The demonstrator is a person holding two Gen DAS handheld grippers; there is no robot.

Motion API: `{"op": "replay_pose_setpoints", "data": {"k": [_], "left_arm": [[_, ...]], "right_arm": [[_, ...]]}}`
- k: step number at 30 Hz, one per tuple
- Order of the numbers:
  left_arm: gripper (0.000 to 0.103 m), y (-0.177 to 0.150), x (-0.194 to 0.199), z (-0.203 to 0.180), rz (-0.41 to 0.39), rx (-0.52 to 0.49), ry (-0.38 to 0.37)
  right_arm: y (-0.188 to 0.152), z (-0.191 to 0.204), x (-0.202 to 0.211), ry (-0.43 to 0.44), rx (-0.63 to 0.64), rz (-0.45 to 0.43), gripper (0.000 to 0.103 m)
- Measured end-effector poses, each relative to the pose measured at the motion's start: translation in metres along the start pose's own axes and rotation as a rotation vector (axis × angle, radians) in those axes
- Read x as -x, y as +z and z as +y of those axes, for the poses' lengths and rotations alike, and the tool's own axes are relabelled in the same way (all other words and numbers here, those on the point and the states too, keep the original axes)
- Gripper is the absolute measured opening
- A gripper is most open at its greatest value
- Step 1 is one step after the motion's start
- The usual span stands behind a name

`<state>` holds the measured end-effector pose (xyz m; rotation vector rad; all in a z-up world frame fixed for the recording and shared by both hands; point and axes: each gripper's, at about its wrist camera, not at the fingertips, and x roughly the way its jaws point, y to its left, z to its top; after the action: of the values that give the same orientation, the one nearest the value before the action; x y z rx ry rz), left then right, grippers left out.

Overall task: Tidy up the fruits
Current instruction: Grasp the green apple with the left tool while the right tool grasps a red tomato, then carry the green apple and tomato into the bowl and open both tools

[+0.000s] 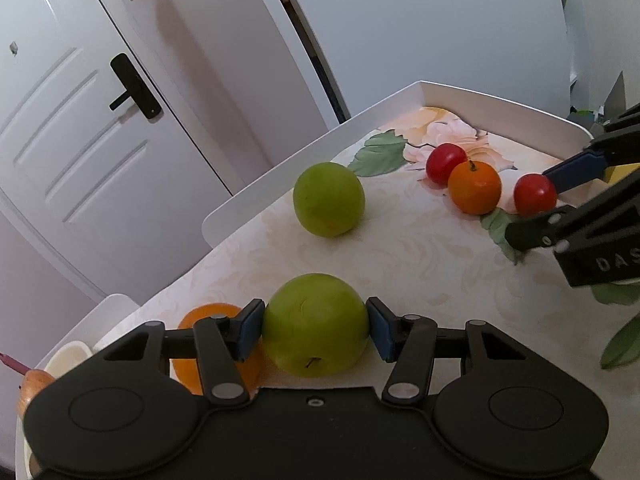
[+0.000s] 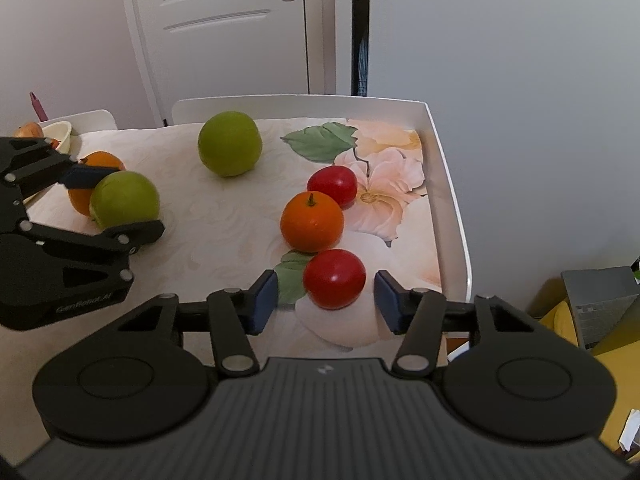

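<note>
My left gripper is shut on a green apple, both pads touching its sides; it also shows in the right wrist view. An orange sits just left of it, partly hidden. A second green apple lies farther back. My right gripper is open around a red fruit, with gaps on both sides. Beyond it lie an orange and another red fruit.
The fruits lie on a white-rimmed table with a floral cloth. A small cream bowl and a pear-like fruit sit at the left end. A white door and wall stand behind. A grey box is at the right.
</note>
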<state>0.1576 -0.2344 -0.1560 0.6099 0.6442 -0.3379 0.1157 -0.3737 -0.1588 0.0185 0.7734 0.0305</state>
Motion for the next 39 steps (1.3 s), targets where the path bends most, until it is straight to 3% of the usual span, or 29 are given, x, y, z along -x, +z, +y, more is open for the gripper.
{"op": "replay_pose_setpoints", "data": {"k": [5, 9, 25, 39], "left_arm": [[0.059, -0.003, 0.008, -0.002, 0.006, 0.018, -0.013], [0.059, -0.006, 0.017, -0.002, 0.013, 0.052, -0.012], [0.059, -0.013, 0.073, 0.033, -0.009, 0.269, 0.030], [0.059, -0.031, 0.126, 0.113, -0.043, 0.418, 0.127]], "right_arm": [[0.000, 0.001, 0.000, -0.011, 0.003, -0.002, 0.063], [0.000, 0.000, -0.002, -0.016, 0.006, -0.006, 0.048], [0.017, 0.022, 0.038, 0.018, 0.049, -0.029, 0.048], [0.058, 0.104, 0.071, 0.158, 0.124, -0.080, 0.048]]}}
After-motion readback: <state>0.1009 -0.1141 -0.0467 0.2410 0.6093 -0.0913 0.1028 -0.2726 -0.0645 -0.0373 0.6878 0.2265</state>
